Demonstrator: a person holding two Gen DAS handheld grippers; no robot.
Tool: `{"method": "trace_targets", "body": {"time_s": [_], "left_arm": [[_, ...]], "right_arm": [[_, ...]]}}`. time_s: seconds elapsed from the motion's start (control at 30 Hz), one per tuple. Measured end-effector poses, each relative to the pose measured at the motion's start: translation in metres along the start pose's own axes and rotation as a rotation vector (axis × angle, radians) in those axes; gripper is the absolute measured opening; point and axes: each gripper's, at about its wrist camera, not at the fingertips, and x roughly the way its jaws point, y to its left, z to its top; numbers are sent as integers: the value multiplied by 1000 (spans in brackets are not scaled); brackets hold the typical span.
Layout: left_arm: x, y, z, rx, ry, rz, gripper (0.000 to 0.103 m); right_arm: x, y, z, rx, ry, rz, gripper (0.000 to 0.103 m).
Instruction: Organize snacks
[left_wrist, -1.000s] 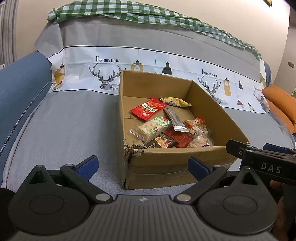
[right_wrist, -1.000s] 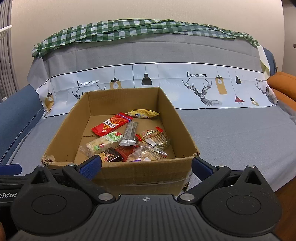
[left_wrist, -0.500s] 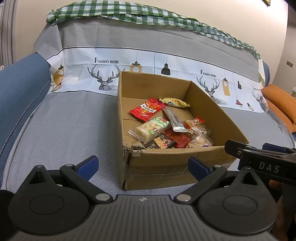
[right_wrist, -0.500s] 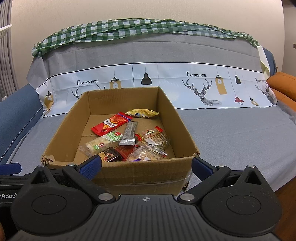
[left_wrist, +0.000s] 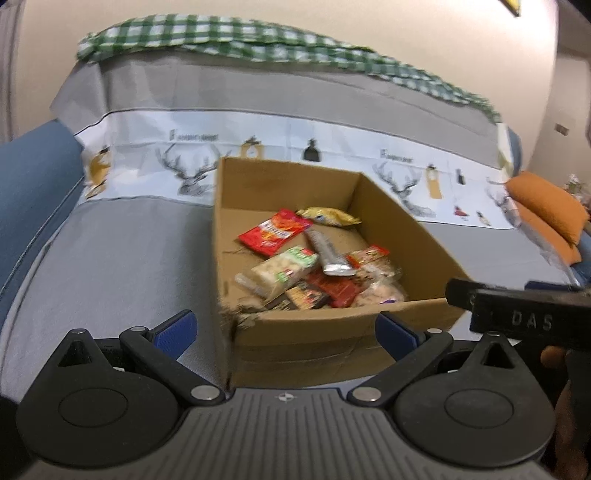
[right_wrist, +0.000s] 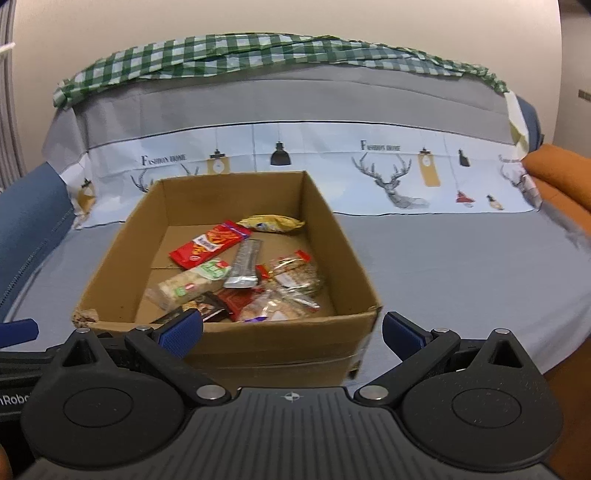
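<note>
An open cardboard box (left_wrist: 332, 336) (right_wrist: 280, 343) stands on a grey-covered sofa seat. Inside lie several snack packets: a red pack (left_wrist: 275, 232) (right_wrist: 210, 249), a yellow bag (left_wrist: 328, 216) (right_wrist: 271, 223), a silver bar (left_wrist: 328, 254) (right_wrist: 245, 267), a cracker pack with a green label (left_wrist: 280, 271) (right_wrist: 188, 284), clear-wrapped snacks (right_wrist: 291, 273) and dark packs (left_wrist: 308, 297). My left gripper (left_wrist: 284, 334) is open and empty, just in front of the box. My right gripper (right_wrist: 291, 334) is also open and empty at the box's near wall. The right gripper's body (left_wrist: 517, 317) shows at the right of the left wrist view.
The sofa seat (left_wrist: 110, 266) (right_wrist: 461, 266) stretches bare on both sides of the box. A blue armrest (left_wrist: 29, 184) rises at the left, an orange cushion (left_wrist: 546, 210) lies at the right. The printed backrest cover (right_wrist: 295, 147) and a green checked cloth (right_wrist: 240, 55) stand behind.
Both grippers have moved a little closer to the box and the left view has turned blurry with motion. The jaws stay open; the snacks have not moved.
</note>
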Motion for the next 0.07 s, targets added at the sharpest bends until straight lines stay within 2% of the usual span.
{"method": "trace_targets", "body": {"time_s": [0.07], "left_arm": [[3,-3,-1,30,-9,-21,103]], "right_arm": [[-3,-2,3,-4,-15,-20,102]]}}
